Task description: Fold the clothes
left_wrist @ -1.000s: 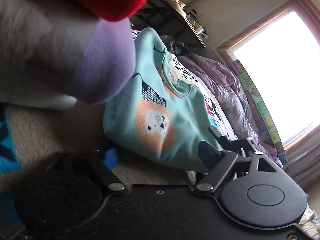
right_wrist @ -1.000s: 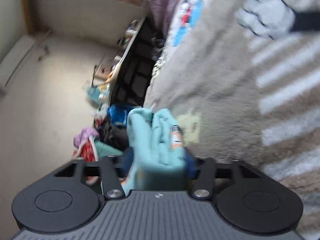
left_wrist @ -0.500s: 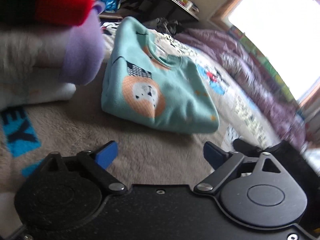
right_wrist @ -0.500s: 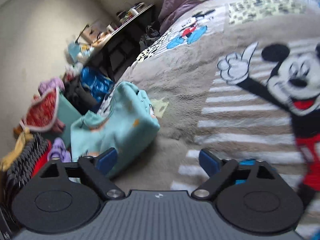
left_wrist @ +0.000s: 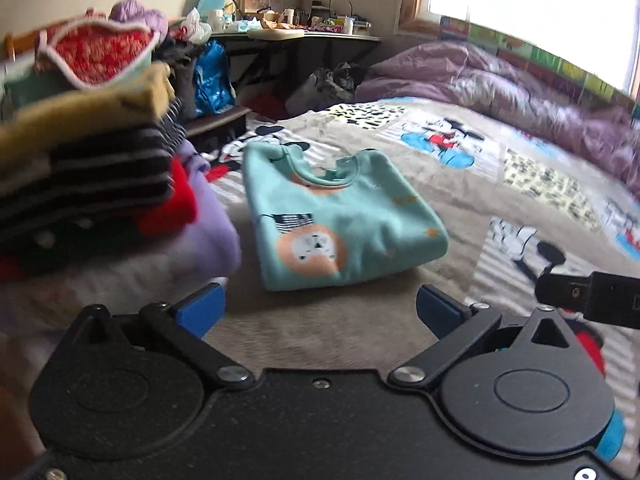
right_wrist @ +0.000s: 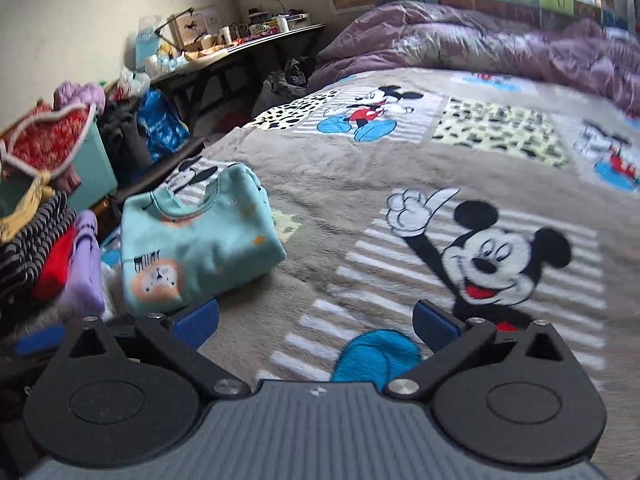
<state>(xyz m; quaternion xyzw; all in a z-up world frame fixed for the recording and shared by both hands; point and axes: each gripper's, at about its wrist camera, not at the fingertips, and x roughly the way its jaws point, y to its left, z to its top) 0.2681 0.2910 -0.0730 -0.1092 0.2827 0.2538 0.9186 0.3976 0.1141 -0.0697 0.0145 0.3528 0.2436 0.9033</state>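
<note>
A folded teal sweatshirt with a lion print (left_wrist: pixel 340 220) lies flat on the Mickey Mouse blanket (left_wrist: pixel 520 184). It also shows in the right wrist view (right_wrist: pixel 192 248). My left gripper (left_wrist: pixel 320 312) is open and empty, a short way in front of the sweatshirt. My right gripper (right_wrist: pixel 316 324) is open and empty, to the right of the sweatshirt above the blanket (right_wrist: pixel 360 200). A stack of folded clothes (left_wrist: pixel 100 184) stands left of the sweatshirt, also in the right wrist view (right_wrist: pixel 48 256).
A crumpled purple duvet (left_wrist: pixel 520 92) lies along the far side of the bed under the window. A cluttered dark table (left_wrist: pixel 296 36), a blue bag (left_wrist: pixel 212 80) and a teal bin (right_wrist: pixel 92 160) stand beyond the bed's left edge. Part of the right gripper (left_wrist: pixel 592 296) shows at the right.
My right gripper let go of the teal sweatshirt and opened. Both grippers pulled back from it and levelled out. The sweatshirt now lies folded on the blanket.
</note>
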